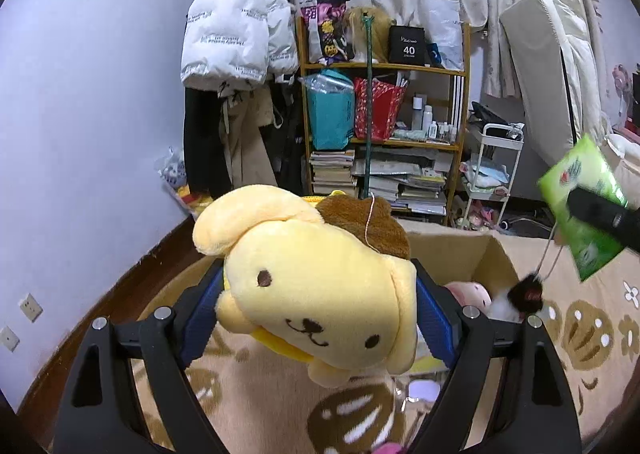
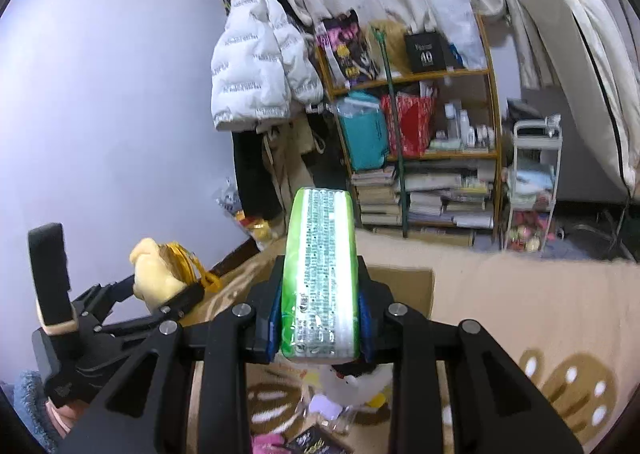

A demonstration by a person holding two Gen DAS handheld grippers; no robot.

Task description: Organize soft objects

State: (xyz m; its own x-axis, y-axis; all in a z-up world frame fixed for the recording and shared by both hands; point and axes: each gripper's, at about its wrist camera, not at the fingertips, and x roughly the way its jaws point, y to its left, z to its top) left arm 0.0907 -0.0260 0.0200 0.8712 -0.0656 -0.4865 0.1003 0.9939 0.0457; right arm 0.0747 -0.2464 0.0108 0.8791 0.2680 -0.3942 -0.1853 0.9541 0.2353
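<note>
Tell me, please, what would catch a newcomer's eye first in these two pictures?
First the yellow dog plush, held sideways in the left gripper above the patterned rug. Next the bright green tissue pack, clamped upright in the right gripper. Behind both, an open cardboard box stands before a crowded wooden shelf.

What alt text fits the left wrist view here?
The left gripper holds a yellow plush dog above a patterned rug and an open cardboard box. A green tissue pack hangs at right.
</note>
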